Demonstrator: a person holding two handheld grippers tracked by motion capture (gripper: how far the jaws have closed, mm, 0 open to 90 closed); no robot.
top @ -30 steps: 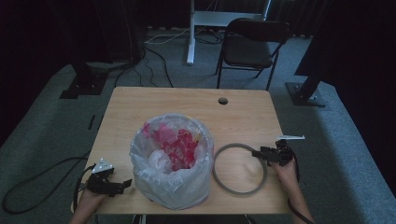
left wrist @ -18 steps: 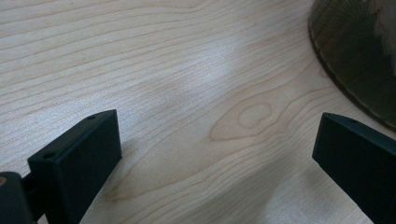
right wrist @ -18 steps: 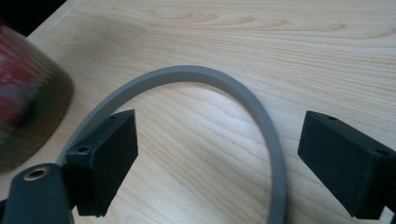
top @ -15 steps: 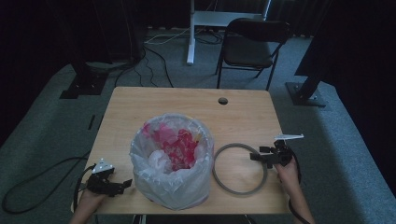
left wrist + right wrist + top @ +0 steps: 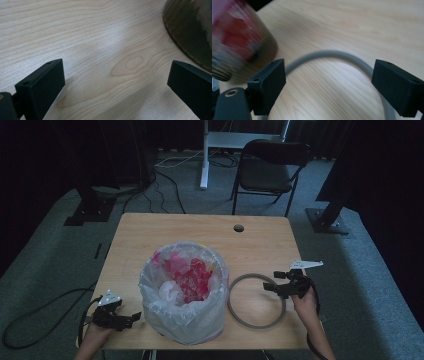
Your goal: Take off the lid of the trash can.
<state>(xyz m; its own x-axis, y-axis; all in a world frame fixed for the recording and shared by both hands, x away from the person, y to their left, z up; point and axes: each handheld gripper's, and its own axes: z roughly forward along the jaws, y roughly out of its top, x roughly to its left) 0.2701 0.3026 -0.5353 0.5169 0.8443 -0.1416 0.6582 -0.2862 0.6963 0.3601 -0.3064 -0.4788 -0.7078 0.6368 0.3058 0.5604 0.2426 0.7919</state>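
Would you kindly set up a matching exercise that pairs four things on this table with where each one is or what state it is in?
Things:
1. grey ring
2. bin with a clear liner
3. left gripper
4. right gripper

Places or states:
A. open, above the ring's right part
B. lying flat on the table, right of the bin
C. open, low at the table's near left corner
D. standing upright, with pink and white waste inside

Pairs: 1-B, 2-D, 3-C, 4-A

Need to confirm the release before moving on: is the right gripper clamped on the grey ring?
No: in the right gripper view the right gripper stands wide open above the grey ring, which lies flat on the table.
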